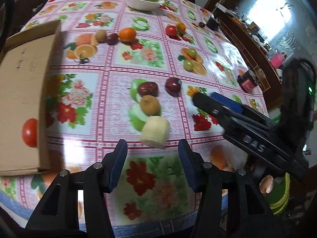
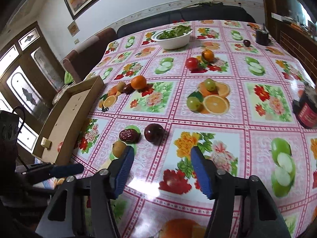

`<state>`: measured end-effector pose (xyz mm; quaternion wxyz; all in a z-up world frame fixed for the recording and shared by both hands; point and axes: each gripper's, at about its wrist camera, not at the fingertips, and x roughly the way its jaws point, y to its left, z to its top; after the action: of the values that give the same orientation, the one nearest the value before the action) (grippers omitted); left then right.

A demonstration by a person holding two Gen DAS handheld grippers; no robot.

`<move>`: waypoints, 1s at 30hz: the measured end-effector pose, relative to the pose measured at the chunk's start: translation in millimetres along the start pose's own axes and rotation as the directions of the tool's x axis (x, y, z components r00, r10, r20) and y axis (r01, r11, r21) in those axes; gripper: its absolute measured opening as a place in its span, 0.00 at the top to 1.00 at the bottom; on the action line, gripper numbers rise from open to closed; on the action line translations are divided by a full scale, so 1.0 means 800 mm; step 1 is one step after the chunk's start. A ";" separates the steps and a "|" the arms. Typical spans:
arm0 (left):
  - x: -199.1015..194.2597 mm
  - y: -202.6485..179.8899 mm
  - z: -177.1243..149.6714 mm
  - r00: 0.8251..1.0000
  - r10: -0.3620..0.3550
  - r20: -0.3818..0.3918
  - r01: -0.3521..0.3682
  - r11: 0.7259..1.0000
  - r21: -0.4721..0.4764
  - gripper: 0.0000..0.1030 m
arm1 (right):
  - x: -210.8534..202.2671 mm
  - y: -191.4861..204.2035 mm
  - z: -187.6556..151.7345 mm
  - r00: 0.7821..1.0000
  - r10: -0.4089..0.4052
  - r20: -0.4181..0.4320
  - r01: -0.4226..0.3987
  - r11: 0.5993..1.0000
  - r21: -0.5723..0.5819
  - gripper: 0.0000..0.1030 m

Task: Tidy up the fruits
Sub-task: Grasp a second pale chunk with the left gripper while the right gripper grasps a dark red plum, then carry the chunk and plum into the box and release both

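Fruits lie scattered on a fruit-print tablecloth. My left gripper [image 1: 152, 158] is open and empty, just short of a pale banana chunk [image 1: 155, 131], a brown kiwi [image 1: 150, 104], a wrinkled red date [image 1: 148, 88] and a dark red plum [image 1: 173, 85]. A cardboard box [image 1: 25, 91] at left holds a red tomato [image 1: 30, 132]. My right gripper [image 2: 161, 163] is open and empty, short of the plum [image 2: 154, 133] and date [image 2: 127, 135]. Further off lie an orange [image 2: 138, 82], two green grapes [image 2: 210, 84], a tomato [image 2: 191, 63] and a small orange [image 2: 208, 55].
A white bowl of greens [image 2: 174, 36] stands at the far side. A dark red jar [image 2: 306, 109] stands at the right edge and a black cup [image 2: 262, 36] at the far right. The right gripper [image 1: 198, 99] shows in the left wrist view.
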<state>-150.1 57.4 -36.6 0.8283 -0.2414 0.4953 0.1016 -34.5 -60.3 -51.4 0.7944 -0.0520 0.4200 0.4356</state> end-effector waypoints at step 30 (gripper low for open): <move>0.004 -0.002 0.013 0.986 0.133 0.101 -0.140 0.988 0.059 0.70 | 0.041 0.013 0.022 0.999 0.028 -0.038 -0.029 0.999 -0.040 0.70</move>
<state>-139.7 61.2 -34.7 0.8499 -0.1744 0.4730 0.1534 -22.3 -24.4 -60.3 0.7791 -0.0700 0.4265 0.4541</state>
